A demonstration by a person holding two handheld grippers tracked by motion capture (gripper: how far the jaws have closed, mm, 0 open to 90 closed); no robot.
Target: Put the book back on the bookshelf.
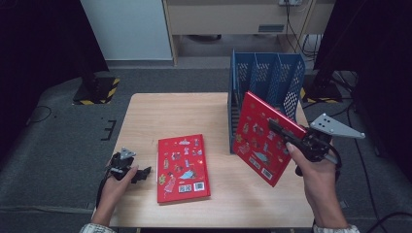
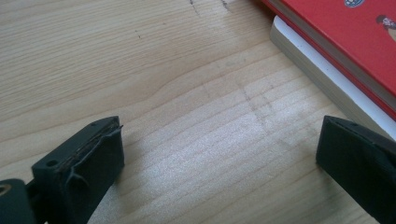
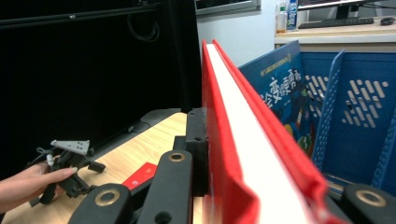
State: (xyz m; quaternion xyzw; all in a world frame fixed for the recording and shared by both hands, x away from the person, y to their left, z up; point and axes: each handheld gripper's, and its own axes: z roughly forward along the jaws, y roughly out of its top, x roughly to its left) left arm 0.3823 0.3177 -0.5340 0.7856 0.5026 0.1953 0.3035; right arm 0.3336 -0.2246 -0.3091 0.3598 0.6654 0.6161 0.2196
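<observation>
Wooden table (image 1: pixel 145 116) carries everything; the landmark is the blue file rack (image 1: pixel 266 77), standing at the table's far right corner, with upright dividers and mesh walls. One blue book (image 3: pixel 275 100) already stands in a slot of that rack, as the right gripper view shows.

Held red book (image 1: pixel 256 138) is up off the table, tilted, just in front of the rack's open side and near its left wall, touching or nearly touching it; I cannot tell which. Right gripper (image 1: pixel 286 133) pinches this book by its edge, jaws pressed on both covers, white page block between them in the right gripper view.

Second red book (image 1: pixel 183 167) lies flat, cover up, well to the left of the rack and nearer the person's side.

Left gripper (image 1: pixel 131 172) rests low on the table, farther left from the rack than the flat book, just beside that book's left edge. Its jaws are spread wide with bare wood between them, holding nothing; the book's corner (image 2: pixel 327 51) sits just beyond the far jaw.

Step in hand, as I judge it: shelving the lifted book into the rack, mid-carry. Next move calls for turning the book upright, lining its edge with a free slot between dividers, then sliding it in without catching a divider. The flat book looks to be next.
</observation>
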